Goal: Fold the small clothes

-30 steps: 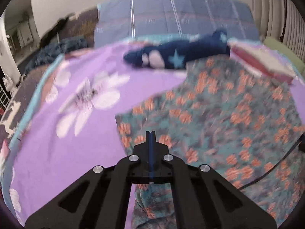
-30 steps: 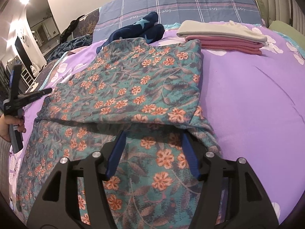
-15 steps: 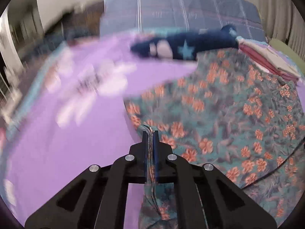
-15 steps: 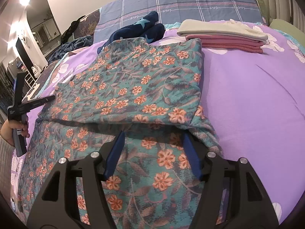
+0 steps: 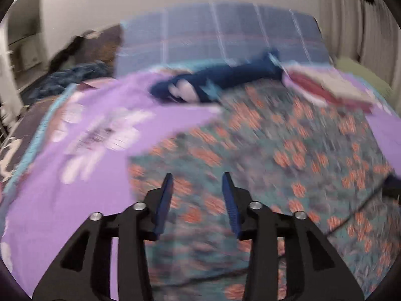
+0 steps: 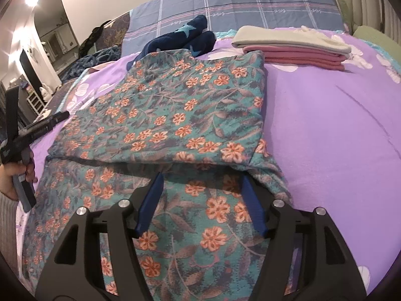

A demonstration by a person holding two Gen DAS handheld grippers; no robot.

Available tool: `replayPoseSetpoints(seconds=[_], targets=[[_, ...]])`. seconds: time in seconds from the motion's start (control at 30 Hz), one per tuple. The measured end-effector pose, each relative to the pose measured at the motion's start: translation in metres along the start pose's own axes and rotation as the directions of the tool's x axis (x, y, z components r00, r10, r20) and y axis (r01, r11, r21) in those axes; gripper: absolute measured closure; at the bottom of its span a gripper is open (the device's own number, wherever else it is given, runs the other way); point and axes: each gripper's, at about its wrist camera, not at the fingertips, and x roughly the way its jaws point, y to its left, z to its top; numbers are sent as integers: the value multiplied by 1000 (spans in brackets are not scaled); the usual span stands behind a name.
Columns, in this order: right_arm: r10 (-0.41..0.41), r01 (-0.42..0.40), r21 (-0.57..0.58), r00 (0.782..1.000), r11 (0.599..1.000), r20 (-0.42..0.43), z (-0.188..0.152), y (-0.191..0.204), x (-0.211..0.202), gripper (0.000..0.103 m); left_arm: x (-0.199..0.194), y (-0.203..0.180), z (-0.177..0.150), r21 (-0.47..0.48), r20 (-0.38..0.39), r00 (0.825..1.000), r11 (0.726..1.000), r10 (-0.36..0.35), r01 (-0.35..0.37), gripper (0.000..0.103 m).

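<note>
A teal garment with orange flowers [image 6: 175, 115] lies on the purple bedspread, its far part folded over the near part. My right gripper [image 6: 201, 175] is open and empty, hovering over the near layer just in front of the fold edge. My left gripper [image 5: 198, 178] is open and empty above the garment's left edge [image 5: 225, 155]; that view is motion-blurred. The left gripper also shows at the left of the right wrist view [image 6: 37, 128], held by a hand.
A folded stack of cream and pink clothes [image 6: 293, 47] lies at the back right. A navy star-patterned garment [image 6: 185, 40] lies behind the floral one. A blue plaid pillow [image 6: 250, 2] lies at the head. The purple bedspread [image 6: 325, 130] stretches right.
My left gripper was shut on the floral garment's edge half a second ago; now it is open and the cloth lies flat. The right gripper stayed open and barely moved.
</note>
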Motion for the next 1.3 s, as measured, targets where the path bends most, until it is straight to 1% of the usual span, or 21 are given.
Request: replayPoseSetpoints(seconds=[0.03,0.07,0.13,0.2,0.23,0.27,0.33,0.43,0.5,0.57,0.77,0.8,0.83,0.87,0.9,1.03,1.1,1.2,1.23,1.27,1.3], targets=[[-17,17,-4,1000,1000,3,0,1,-1,41,21,-8,-9,15,-84,996,1000,-14,15,39],[-33,33,-9,999,999,3,-1,3,-2,41,32,-11,-14,22,-119,993,1000,-6,9,35],[-45,45,-25,999,999,-3,-3,6,-10,41,30,-10,-11,11,-110,994,1000,-6,7,34],[20,-20,-21,1000,1000,-10,-3,5,-22,42,35,-7,-13,-3,-114,993,1000,-18,18,33],[79,-79,-5,997,997,1,1,1,-33,42,36,-6,-13,-5,-115,993,1000,-20,20,33],[104,-104,12,994,994,34,8,-4,-45,42,37,-7,-13,-2,-116,993,1000,-16,16,32],[72,-77,34,990,996,120,27,-13,-64,42,41,-9,-13,13,-115,993,1000,2,0,31],[-51,48,24,983,999,178,65,-26,-62,42,37,-11,-11,16,-113,993,1000,15,-14,28],[-92,86,51,987,995,131,91,-41,-35,42,34,-9,-13,9,-113,993,1000,15,-14,27],[-109,99,142,992,985,61,115,-62,-2,44,33,-10,-13,14,-112,993,1000,25,-23,27],[-33,53,258,996,965,-81,157,-81,67,44,33,-12,-13,18,-114,993,999,43,-42,23],[-13,48,289,993,956,-121,159,-83,77,46,33,-12,-13,17,-114,993,999,44,-42,23],[6,52,330,985,943,-172,159,-86,89,66,33,-12,-13,17,-114,993,999,43,-41,23],[5,67,344,979,937,-204,159,-87,96,96,33,-12,-13,18,-114,993,999,43,-41,23],[-14,93,339,974,936,-228,159,-85,100,99,33,-12,-13,18,-114,993,999,43,-42,23],[-112,154,310,983,938,-149,158,-79,73,99,33,-12,-12,18,-112,993,999,46,-45,22],[-142,184,324,979,928,-148,153,-81,71,99,33,-12,-12,17,-113,992,999,49,-47,21],[-195,228,225,967,947,-162,151,-75,89,95,33,-12,-12,21,-111,992,998,65,-63,19],[-208,229,178,969,957,-131,153,-72,90,92,33,-13,-12,22,-110,991,997,71,-69,18],[-218,233,166,970,958,-104,153,-72,86,78,33,-13,-12,23,-110,991,997,74,-72,18],[-228,239,175,970,955,-79,152,-73,79,71,34,-13,-12,22,-111,991,997,75,-73,17]])
